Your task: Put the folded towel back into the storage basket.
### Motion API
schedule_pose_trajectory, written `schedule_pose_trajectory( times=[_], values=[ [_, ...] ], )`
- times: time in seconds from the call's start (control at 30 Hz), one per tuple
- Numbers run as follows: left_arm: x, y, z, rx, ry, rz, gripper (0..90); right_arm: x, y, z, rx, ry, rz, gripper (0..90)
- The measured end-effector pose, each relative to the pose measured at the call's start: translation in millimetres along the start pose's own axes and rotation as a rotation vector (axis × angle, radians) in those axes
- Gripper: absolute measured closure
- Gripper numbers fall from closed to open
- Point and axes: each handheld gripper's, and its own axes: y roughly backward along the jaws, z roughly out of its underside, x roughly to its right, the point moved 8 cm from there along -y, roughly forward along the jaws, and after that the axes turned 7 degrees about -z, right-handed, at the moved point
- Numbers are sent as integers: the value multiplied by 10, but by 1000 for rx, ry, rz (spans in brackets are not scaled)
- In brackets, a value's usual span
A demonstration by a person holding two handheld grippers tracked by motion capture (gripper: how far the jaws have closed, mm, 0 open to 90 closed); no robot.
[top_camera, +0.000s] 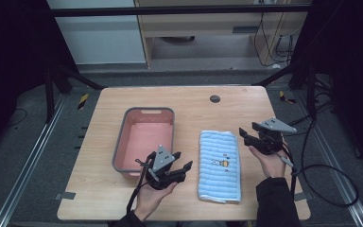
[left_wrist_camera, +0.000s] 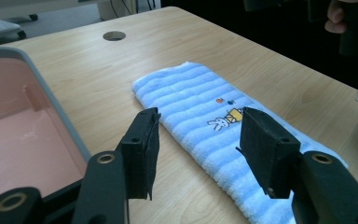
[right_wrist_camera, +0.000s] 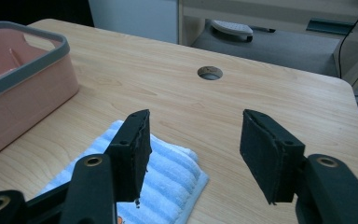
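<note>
Table (top_camera: 123, 198) light wood, grommet hole (top_camera: 214, 99) near far edge. Pink basket (top_camera: 144, 111) with grey rim on left half, empty as far as visible. Folded blue striped towel (top_camera: 220, 165) lying flat just right of basket, long axis running near-to-far, small bunny print (top_camera: 221, 163) mid-panel.

Step in hand, by the look of it: approaching towel for a two-point pickup, probably bound for the basket. To do well: bring both grippers down at opposite long edges, slide lower fingers under the full folded stack rather than the top layer only, close evenly, lift level so folds hold. Keep left side clear of basket wall on approach.

Left gripper (top_camera: 182, 161) between basket and towel, at towel's near-left edge. Fingers (left_wrist_camera: 142, 144) partly open, nothing between them, no contact with cloth evident; in left gripper view, towel sits ahead and slightly right, right finger overlapping its edge in line of sight.

Right gripper (top_camera: 246, 137) off towel's far-right corner, held above table. Fingers (right_wrist_camera: 130, 154) likewise partly open and empty; in right gripper view, towel's far corner (right_wrist_camera: 186, 172) below and behind left finger, bare table under right finger. Touching or just above: cannot tell.
</note>
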Motion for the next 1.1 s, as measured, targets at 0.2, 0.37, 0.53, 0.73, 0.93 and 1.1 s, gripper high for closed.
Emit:
schedule_pose_trajectory(
  times=[0.2,0.37,0.53,0.73,0.93,1.1],
  values=[
    [122,-97,76,-23,-12,19,473,21,-101,55,-19,-15,4,427],
    [183,-161,137,-39,-17,24,473,40,-190,117,-43,-10,8,428],
    [227,-215,203,-57,-32,21,474,51,-259,170,-59,-5,11,436],
    [270,-274,283,-81,-53,15,477,66,-321,236,-76,-23,10,444],
    [315,-360,386,-109,-52,19,484,90,-411,325,-97,-31,22,448],
    [336,-416,460,-126,-49,18,485,86,-468,388,-118,-37,17,450]
  ],
)
